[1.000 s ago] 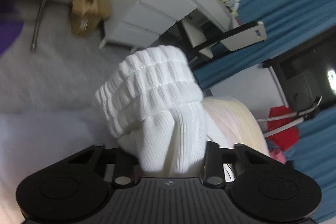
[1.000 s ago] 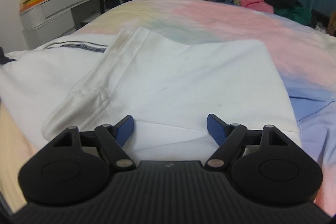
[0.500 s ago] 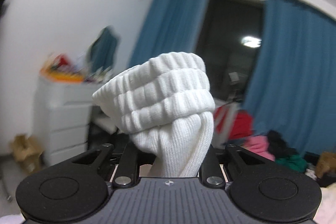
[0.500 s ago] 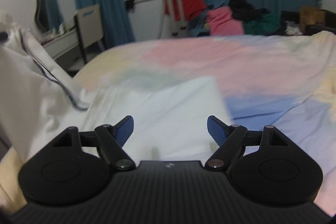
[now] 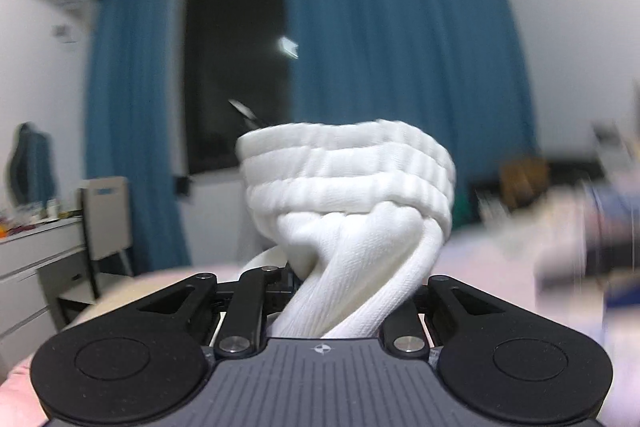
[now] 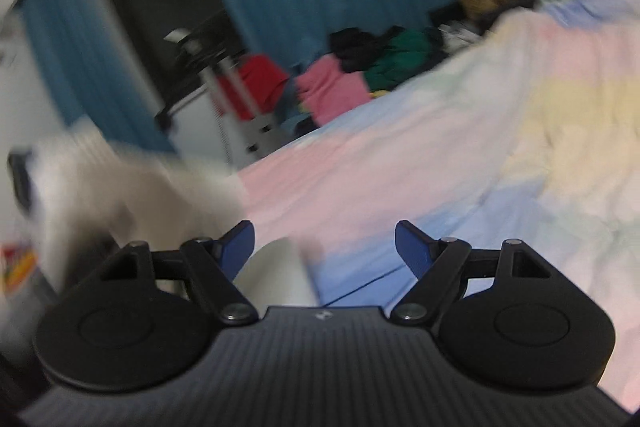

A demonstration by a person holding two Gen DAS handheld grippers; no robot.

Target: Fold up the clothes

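My left gripper [image 5: 344,291] is shut on the ribbed cuff [image 5: 348,179] of a white garment and holds it up in the air, twisted between the jaws. The cuff hides the fingertips. In the right wrist view the white garment [image 6: 120,187] is a blurred mass at the left, lifted above the bed. My right gripper [image 6: 324,243] is open and empty over the pastel bedspread [image 6: 440,155], with a bit of white cloth just below its left finger.
A pile of red, pink, green and black clothes [image 6: 348,75] lies beyond the bed's far edge. Blue curtains [image 5: 384,67] and a dark window are behind. A white dresser [image 5: 36,267] and chair [image 5: 106,219] stand at the left.
My left gripper has swung further round with the cuff, now facing the window, and the cuff has twisted. My right gripper has turned right and tilted; the garment has lifted off the bed.
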